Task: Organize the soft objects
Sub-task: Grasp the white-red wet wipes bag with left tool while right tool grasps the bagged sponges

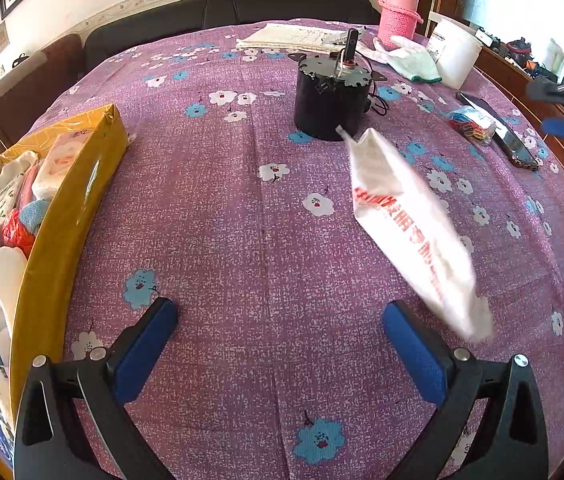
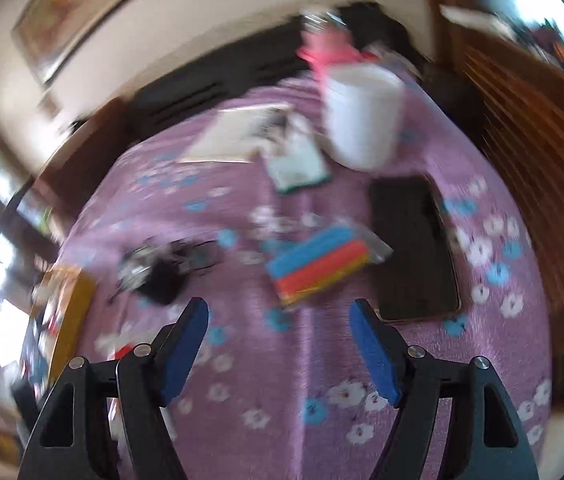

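Purple flowered tablecloth [image 1: 221, 208]; yellow box [image 1: 65, 216] of soft things at its left edge. White bag [image 1: 410, 224] blurred mid-cloth, touching neither claw. Left gripper [image 1: 279, 344] wide and empty; right gripper [image 2: 279, 344] apart, empty.

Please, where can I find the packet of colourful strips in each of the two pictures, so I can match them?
Left wrist view: the packet of colourful strips lies far right, just left of the black phone.
Right wrist view: the same packet, blurred, sits near the centre, again left of the phone.
Shared landmark: the white bucket, beyond both.
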Tool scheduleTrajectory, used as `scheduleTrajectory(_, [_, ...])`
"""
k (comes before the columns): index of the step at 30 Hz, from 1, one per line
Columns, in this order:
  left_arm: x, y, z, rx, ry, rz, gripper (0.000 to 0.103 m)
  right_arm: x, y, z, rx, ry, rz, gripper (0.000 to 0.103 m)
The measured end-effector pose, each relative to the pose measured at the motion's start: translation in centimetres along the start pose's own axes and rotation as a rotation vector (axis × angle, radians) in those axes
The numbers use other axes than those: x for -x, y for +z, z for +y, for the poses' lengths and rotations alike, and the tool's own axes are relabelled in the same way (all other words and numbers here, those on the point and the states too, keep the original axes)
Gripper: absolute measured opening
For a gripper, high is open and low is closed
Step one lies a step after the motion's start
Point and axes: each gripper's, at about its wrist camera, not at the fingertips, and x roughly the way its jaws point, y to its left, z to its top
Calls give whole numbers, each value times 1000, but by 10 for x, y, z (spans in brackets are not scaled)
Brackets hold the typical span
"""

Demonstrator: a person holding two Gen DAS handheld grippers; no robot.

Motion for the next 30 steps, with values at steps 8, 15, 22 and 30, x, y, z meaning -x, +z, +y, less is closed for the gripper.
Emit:
scheduleTrajectory(8, [0,0,0,0,1,0,103,-65,16,0,-120,-74,52,77])
scheduleTrajectory(15, [0,-1,-1,1,1,0,103,-96,31,9,-184,-186,42,77])
scheduleTrajectory(22, [1,0,0,2,0,0,103,-113,38,13,-178,-259,42,55])
scheduleTrajectory(30, [1,0,-1,1,1,0,103,-76,-9,23,-61,-151,103,48])
